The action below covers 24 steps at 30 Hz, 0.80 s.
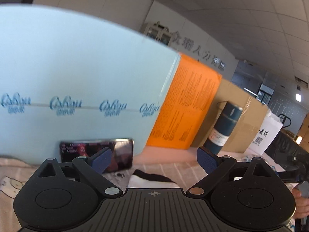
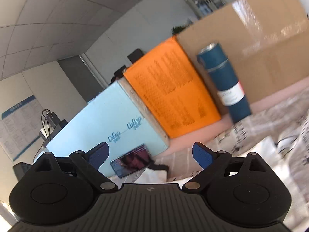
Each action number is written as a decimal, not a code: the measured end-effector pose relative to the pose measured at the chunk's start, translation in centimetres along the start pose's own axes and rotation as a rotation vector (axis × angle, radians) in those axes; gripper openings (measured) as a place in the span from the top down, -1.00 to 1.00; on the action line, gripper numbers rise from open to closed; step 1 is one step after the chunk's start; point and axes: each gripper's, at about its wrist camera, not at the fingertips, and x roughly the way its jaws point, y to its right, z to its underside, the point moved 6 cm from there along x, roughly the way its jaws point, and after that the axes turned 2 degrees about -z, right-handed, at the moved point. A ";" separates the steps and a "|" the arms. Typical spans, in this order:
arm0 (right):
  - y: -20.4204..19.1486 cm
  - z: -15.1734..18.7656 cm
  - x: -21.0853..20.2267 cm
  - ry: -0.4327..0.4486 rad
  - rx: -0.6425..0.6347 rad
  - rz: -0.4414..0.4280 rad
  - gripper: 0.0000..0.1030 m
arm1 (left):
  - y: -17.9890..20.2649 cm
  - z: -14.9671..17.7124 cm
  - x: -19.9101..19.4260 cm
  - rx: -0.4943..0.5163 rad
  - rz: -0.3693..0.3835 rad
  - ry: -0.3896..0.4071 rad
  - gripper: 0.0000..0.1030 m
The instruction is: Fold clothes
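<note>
Both my grippers — left gripper (image 1: 154, 160) and right gripper (image 2: 150, 157) — gape wide with nothing between the pads. The white-and-black garment (image 1: 152, 179) lies low on the striped bedsheet (image 1: 173, 169), just beneath me. Probably soft, light, floppy — best pinched at an edge or corner.

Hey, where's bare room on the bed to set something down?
Free: striped sheet between the garment and bottle. Crowded: along the back, where the phone leans on the blue board, beside the orange sheet and carton.
</note>
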 end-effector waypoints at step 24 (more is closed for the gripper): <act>5.4 6.1 7.6 -0.262 0.286 -0.109 -0.82 | 6.2 6.1 0.1 0.380 0.176 0.018 1.00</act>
